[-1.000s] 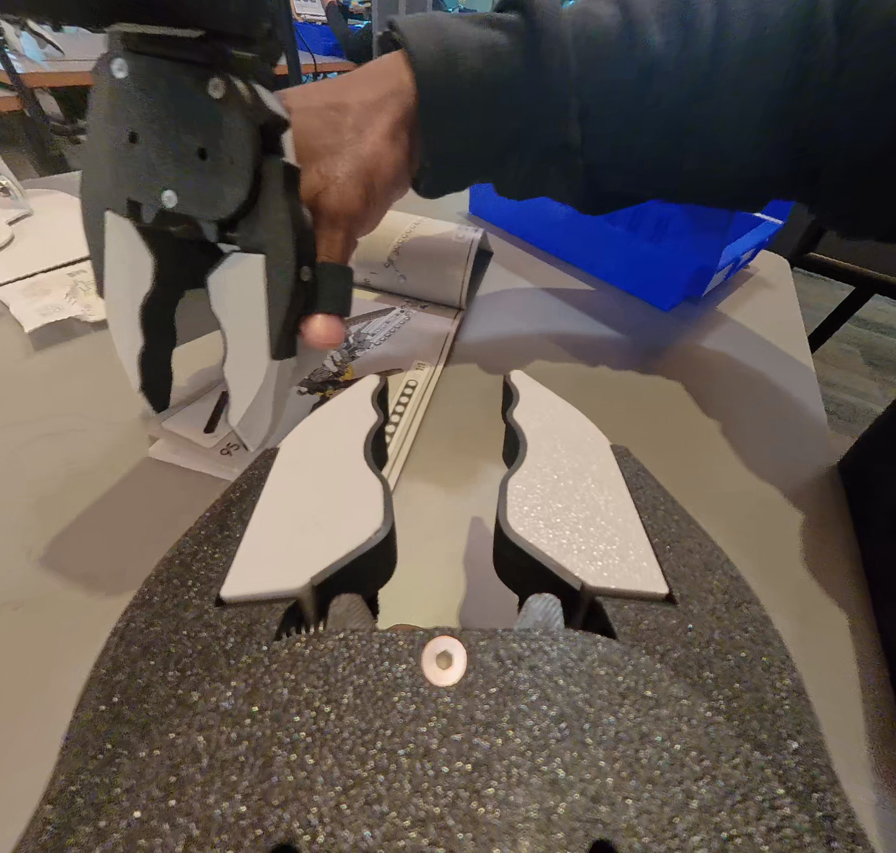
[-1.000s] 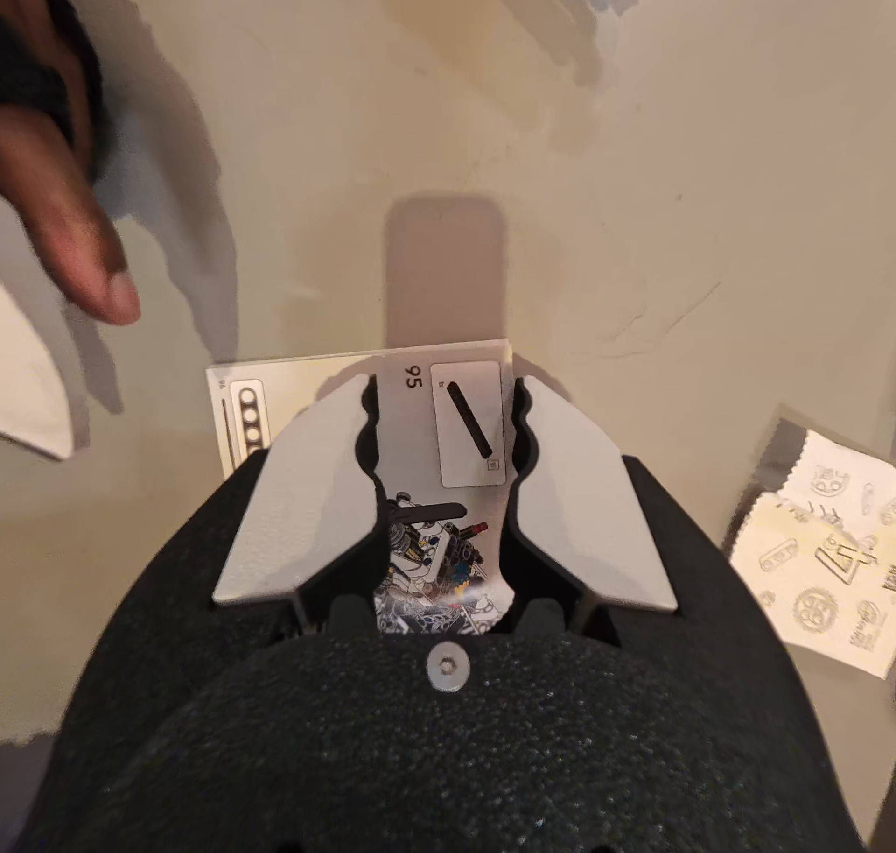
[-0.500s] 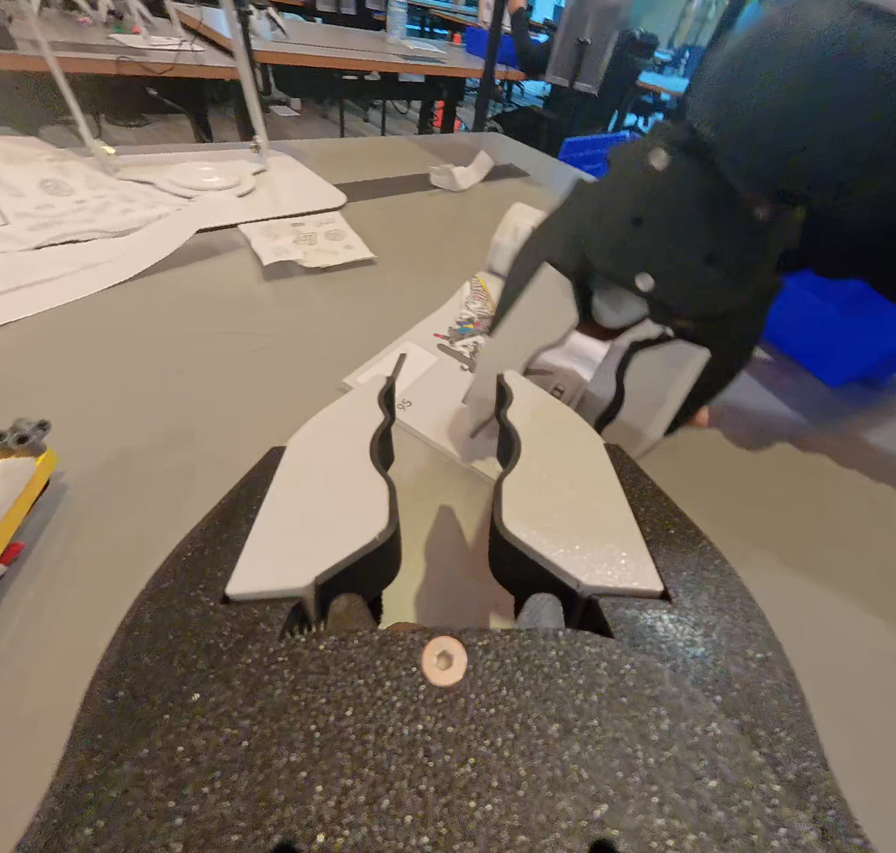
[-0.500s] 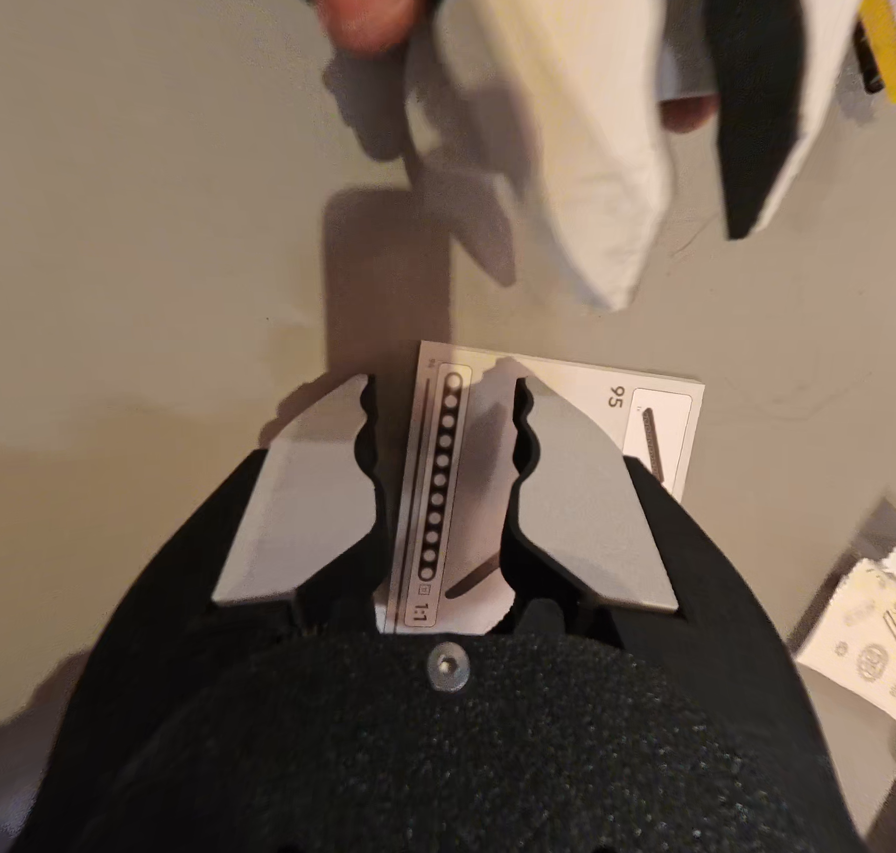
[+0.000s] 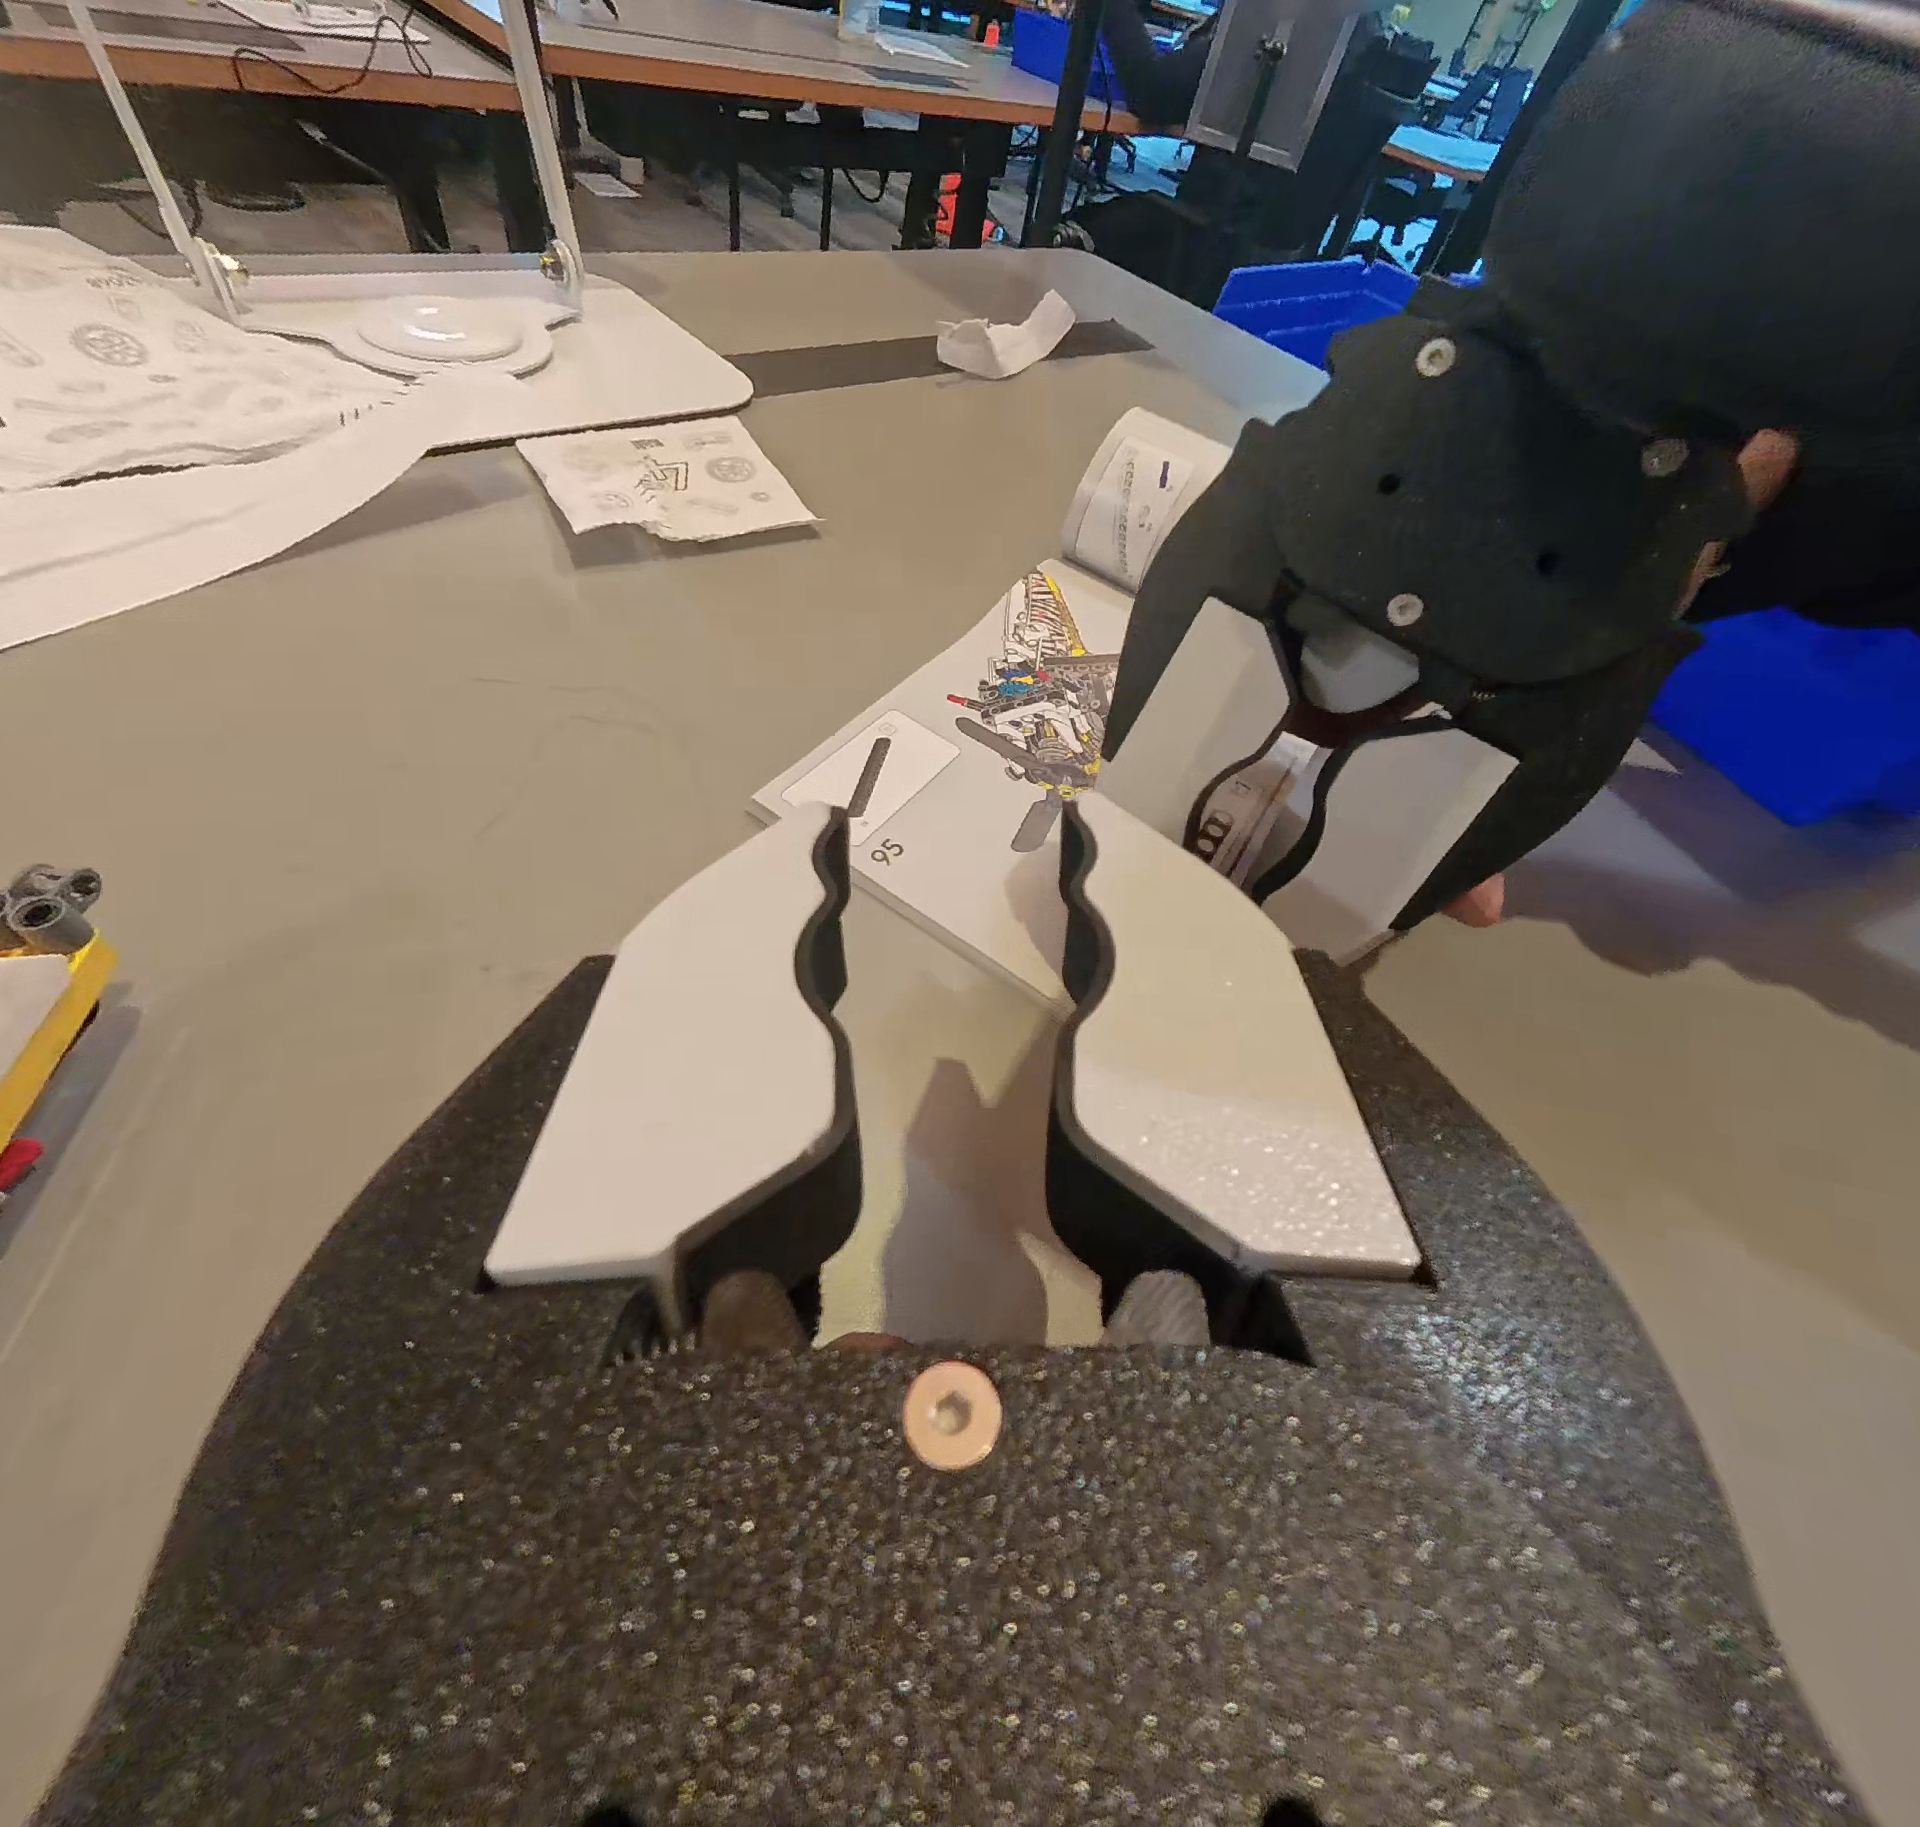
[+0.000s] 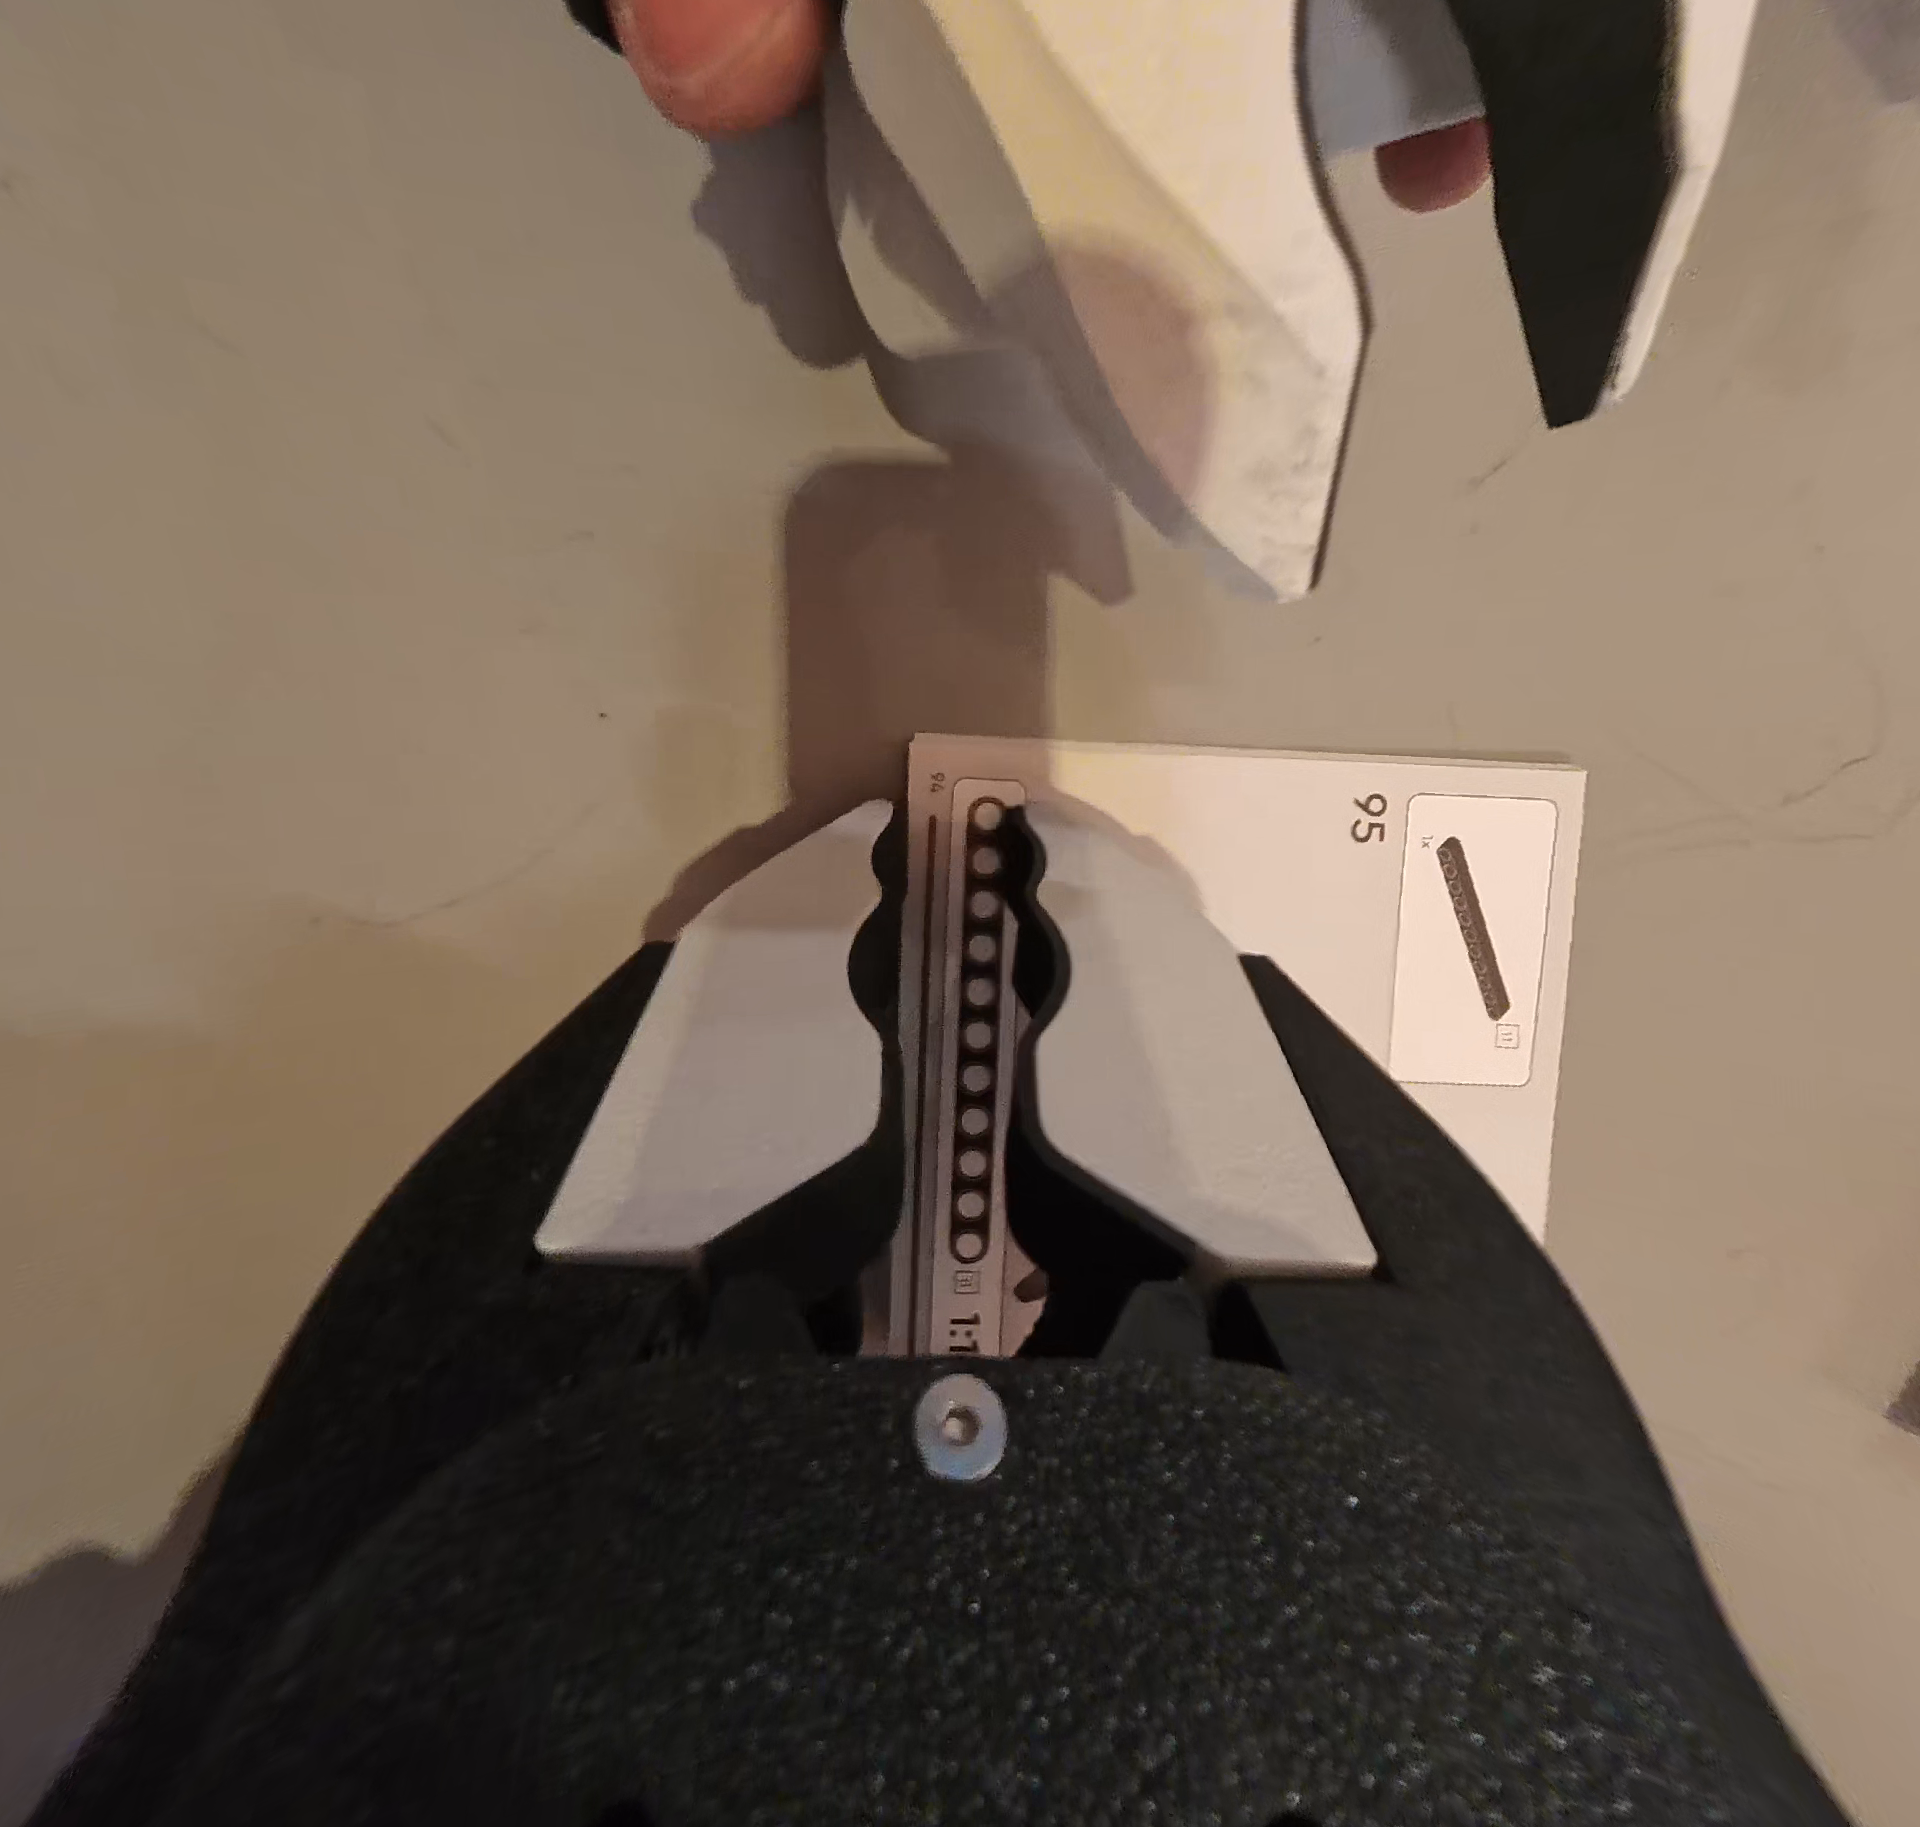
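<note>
An open instruction booklet (image 5: 966, 769) lies flat on the grey table (image 5: 416, 790). My left gripper (image 5: 951, 821) is open and empty, low over the table with its tips at the booklet's near corner. My right gripper (image 5: 1262, 842) points down at the booklet's right part. In the right wrist view, my right gripper (image 6: 954, 816) has its fingers close together over the booklet's (image 6: 1247, 894) left edge. A narrow gap still shows between them, with a printed strip of the page in it. The left gripper (image 6: 1423, 499) and a thumb (image 6: 717, 21) show at the top.
A blue bin (image 5: 1787, 717) stands at the right behind the right gripper. Printed paper bags (image 5: 665, 473), a white stand base (image 5: 582, 364) and a crumpled paper scrap (image 5: 1003, 333) lie farther back. A yellow piece with grey parts (image 5: 42, 946) sits at the left edge. The gap from one gripper's tips to the other's is roughly 9 centimetres.
My right gripper's fingers have closed most of the way over the booklet's left edge. My left gripper has swung round to the booklet's corner and stayed open.
</note>
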The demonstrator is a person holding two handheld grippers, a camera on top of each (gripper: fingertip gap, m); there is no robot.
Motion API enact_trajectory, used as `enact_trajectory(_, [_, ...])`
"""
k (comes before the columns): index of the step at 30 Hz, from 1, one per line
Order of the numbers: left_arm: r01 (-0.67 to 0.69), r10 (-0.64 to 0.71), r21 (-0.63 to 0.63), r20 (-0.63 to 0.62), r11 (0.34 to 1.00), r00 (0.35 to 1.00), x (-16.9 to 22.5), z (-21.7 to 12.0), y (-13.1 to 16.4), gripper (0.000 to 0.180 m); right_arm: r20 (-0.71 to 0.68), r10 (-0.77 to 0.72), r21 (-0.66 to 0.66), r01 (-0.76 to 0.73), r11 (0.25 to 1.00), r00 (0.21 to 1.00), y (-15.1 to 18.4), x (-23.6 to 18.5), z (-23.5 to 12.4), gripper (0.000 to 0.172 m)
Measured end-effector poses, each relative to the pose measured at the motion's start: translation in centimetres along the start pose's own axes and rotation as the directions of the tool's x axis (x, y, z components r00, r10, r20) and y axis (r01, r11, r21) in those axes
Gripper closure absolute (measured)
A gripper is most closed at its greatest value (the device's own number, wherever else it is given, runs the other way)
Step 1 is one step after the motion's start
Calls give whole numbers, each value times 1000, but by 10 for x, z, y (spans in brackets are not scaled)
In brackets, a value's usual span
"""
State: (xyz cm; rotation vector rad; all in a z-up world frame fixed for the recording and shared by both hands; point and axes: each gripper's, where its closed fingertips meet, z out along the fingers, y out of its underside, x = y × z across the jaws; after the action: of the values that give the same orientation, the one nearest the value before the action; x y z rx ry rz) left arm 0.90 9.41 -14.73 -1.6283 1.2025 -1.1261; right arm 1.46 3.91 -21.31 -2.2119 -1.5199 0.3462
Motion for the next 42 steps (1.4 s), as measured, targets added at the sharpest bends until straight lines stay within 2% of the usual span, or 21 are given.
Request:
enact_trajectory(6, [-2,2,-33,-10,999,1000,2,2,5,140,49,80,18,-81,997,996,2,-4,-2,162])
enact_trajectory(11, [-16,15,-58,-18,998,1000,4,3,8,140,49,210,23,-212,977,976,5,-1,-3,170])
enact_trajectory(13, [-19,17,-68,-24,998,1000,6,3,10,140,37,242,24,-243,970,970,5,-2,-4,165])
enact_trajectory(15, [-22,20,-74,-28,997,999,7,3,11,140,-16,230,20,-230,973,973,5,-2,-6,154])
enact_trajectory(22, [-44,42,-73,-29,996,999,9,2,11,141,-237,138,74,-124,990,962,-3,8,-13,142])
enact_trajectory(26, [-38,36,-77,-27,996,999,8,3,11,141,-237,191,216,-140,966,953,-13,4,-9,142])
enact_trajectory(32, [-33,30,-90,-30,995,999,8,4,13,142,-268,224,302,-139,943,937,-8,4,-3,143])
enact_trajectory(42, [-47,40,-131,-56,990,998,11,9,17,143,-212,232,298,-163,940,949,-6,0,-1,160])
